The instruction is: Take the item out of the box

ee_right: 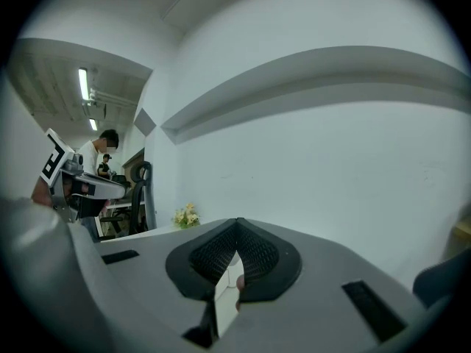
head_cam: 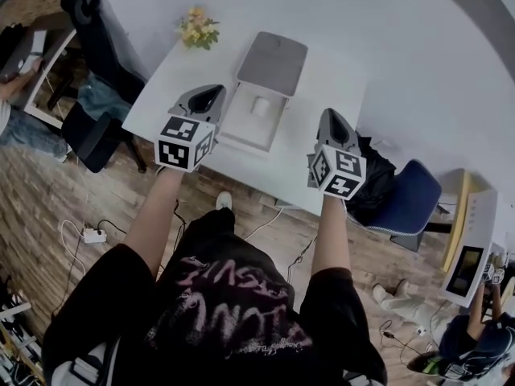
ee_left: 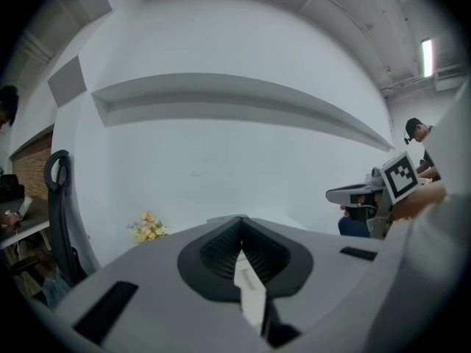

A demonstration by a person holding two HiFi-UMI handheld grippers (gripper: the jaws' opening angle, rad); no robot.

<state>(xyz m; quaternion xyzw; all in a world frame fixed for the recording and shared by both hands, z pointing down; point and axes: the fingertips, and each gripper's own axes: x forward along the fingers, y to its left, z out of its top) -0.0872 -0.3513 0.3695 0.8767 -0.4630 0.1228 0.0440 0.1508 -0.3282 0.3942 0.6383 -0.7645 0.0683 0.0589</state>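
A: Since the head view looks straight down on it, where does the item [head_cam: 260,105] sit?

B: Inside the open white box [head_cam: 241,139], in the far half of its tray. It is a small pale block, and what it is I cannot tell. The grey lid [head_cam: 272,61] lies flapped back beyond it on the white table [head_cam: 330,71].

A: And the two tools?

B: The left gripper [head_cam: 211,95] hangs just beside the box's left edge. The right gripper [head_cam: 333,123] is further off on the box's right, over the table's right side. The box lies between them.

A: Are their jaws spread?

B: No. In the left gripper view the two dark ribbed jaws meet at their tips with nothing caught between them. The right gripper view shows the same: tips pressed together and empty.

A: Anything else around?

B: A little bunch of yellow flowers [head_cam: 199,29] stands at the table's far left corner, and a black office chair [head_cam: 96,30] is past that corner. To the right there is a blue chair [head_cam: 412,195], with a black bag [head_cam: 374,174] between it and the table
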